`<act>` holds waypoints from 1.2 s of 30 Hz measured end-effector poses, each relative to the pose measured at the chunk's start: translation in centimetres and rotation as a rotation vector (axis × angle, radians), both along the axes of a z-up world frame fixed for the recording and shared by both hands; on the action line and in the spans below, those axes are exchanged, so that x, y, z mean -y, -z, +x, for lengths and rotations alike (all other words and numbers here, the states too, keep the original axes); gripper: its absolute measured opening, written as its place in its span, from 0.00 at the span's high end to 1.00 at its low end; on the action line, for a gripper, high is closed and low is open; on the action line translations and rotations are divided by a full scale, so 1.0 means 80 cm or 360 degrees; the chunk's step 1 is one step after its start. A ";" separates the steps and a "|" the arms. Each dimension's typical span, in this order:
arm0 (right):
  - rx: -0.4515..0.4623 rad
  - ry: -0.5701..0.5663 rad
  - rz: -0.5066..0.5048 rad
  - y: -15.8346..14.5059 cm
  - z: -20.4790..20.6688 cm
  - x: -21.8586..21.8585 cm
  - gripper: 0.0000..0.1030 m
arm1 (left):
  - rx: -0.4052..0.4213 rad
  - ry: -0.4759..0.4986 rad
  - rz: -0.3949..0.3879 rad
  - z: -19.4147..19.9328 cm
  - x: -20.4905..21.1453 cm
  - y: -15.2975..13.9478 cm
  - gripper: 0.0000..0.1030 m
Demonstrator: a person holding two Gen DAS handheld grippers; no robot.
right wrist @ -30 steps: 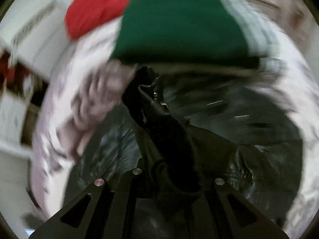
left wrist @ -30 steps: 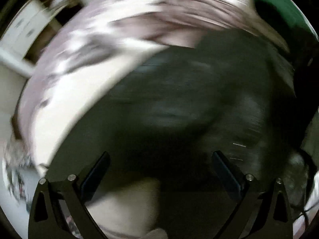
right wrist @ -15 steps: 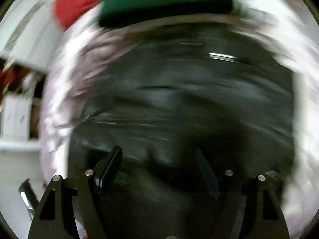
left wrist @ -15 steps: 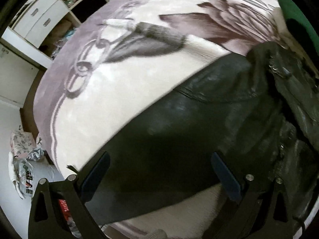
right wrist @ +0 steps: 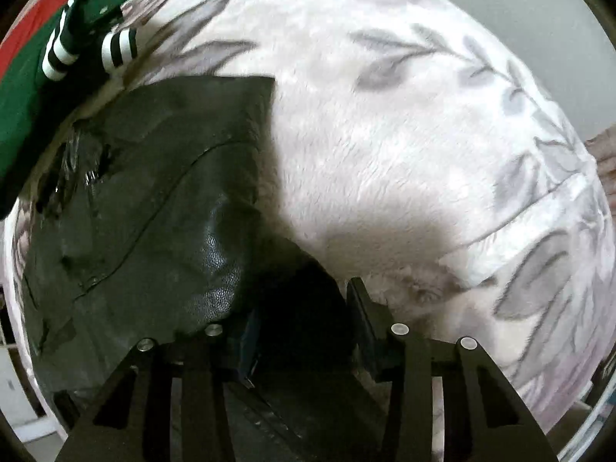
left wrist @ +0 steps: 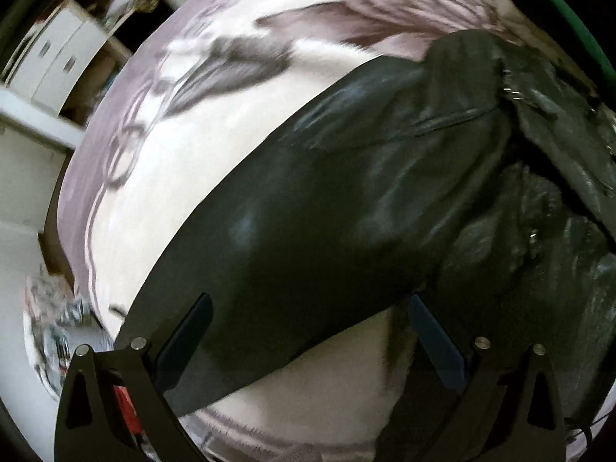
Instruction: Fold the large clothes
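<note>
While the black leather jacket [left wrist: 346, 200] lies spread on the leaf-print fleece blanket [right wrist: 404, 134], its sleeve [left wrist: 269, 288] runs flat toward the near left of the left wrist view, ending between the left gripper [left wrist: 308, 331]'s fingers, which stand wide apart, pinching nothing. In the right wrist view the right gripper [right wrist: 304, 315] has its jaws closing, with a dark fold of the jacket between them; pads not clearly pressing it. A green garment with black-and-white striped cuffs [right wrist: 92, 38] sits at the far left, touching the jacket's far edge, with a red garment [right wrist: 34, 23] behind it. White cabinets [left wrist: 50, 61] stand far left off the bed, and a crumpled printed bag [left wrist: 50, 319] lies on the floor at near left. Compared with a second ago, the right gripper no longer pinches a raised bunch of jacket; it now sits over the jacket's right edge, with bare blanket filling the right of its view. The left view is much as half a second ago, sleeve lying the same way. Open blanket lies right of the jacket's straight right edge and left of the sleeve; the blanket's left edge drops toward the floor.
</note>
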State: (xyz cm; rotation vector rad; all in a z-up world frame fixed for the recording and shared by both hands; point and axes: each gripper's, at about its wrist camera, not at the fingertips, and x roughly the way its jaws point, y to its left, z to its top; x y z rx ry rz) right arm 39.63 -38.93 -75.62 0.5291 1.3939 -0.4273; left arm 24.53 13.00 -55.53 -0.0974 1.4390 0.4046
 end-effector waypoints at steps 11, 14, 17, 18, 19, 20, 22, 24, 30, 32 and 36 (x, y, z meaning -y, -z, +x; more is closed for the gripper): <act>-0.0138 -0.0309 0.0226 -0.088 -0.083 -0.078 0.52 | 0.0046 -0.1061 -0.0703 -0.195 -0.141 0.031 0.00; -0.0181 -0.0438 0.0234 -0.090 -0.062 -0.135 0.50 | 0.0198 -0.1353 -0.0980 -0.230 -0.159 0.065 0.02; -0.0173 -0.0531 0.0281 -0.084 -0.054 -0.184 0.50 | 0.0403 -0.1596 -0.1133 -0.241 -0.181 0.089 0.09; -0.0157 -0.0558 0.0301 -0.085 -0.048 -0.198 0.50 | 0.0457 -0.1689 -0.1124 -0.242 -0.193 0.093 0.09; -0.0144 -0.0577 0.0312 -0.085 -0.041 -0.211 0.50 | 0.0495 -0.1768 -0.1126 -0.243 -0.202 0.097 0.09; -0.0128 -0.0600 0.0316 -0.086 -0.041 -0.225 0.50 | 0.0520 -0.1837 -0.1117 -0.244 -0.209 0.099 0.09; -0.0127 -0.0622 0.0318 -0.088 -0.041 -0.241 0.50 | 0.0533 -0.1969 -0.1063 -0.245 -0.221 0.100 0.15; -0.0140 -0.0634 0.0319 -0.081 -0.040 -0.257 0.50 | 0.0511 -0.2046 -0.1004 -0.244 -0.222 0.091 0.24; -0.0193 -0.0620 0.0341 -0.059 -0.028 -0.296 0.50 | 0.0441 -0.1859 -0.0805 -0.231 -0.225 0.067 0.64; -0.0214 -0.0615 0.0347 -0.041 -0.011 -0.321 0.50 | 0.0459 -0.1815 -0.0795 -0.230 -0.231 0.067 0.85; -0.0236 -0.0601 0.0342 -0.027 -0.011 -0.335 0.50 | 0.0695 -0.1672 -0.0685 -0.219 -0.268 0.017 0.93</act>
